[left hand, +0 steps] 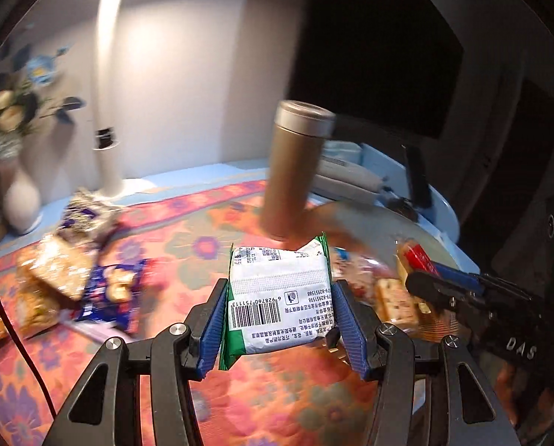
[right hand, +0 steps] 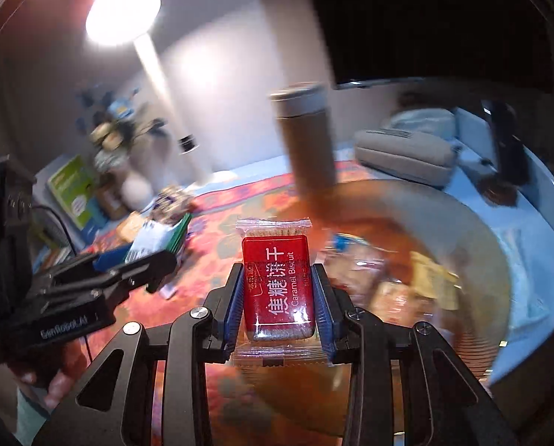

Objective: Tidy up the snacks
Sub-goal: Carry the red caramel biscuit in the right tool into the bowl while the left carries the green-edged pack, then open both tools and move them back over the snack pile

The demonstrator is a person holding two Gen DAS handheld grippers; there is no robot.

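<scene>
Between your left gripper [left hand: 279,310] pads sits the green-and-white packet [left hand: 279,293], clamped; your right gripper [right hand: 277,304] pinches the caramel biscuit [right hand: 276,290]. At one o'clock the bowl [right hand: 500,260] already holds snacks. Watch the bronze flask [right hand: 306,141] at twelve: a swing could topple it, and thin wrappers may slip.

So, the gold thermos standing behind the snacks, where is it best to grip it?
Grip the gold thermos mid-body, below the silver lid, coming level from the front. It is a tall cylinder, so straddling its round sides would likely hold steadier.
</scene>
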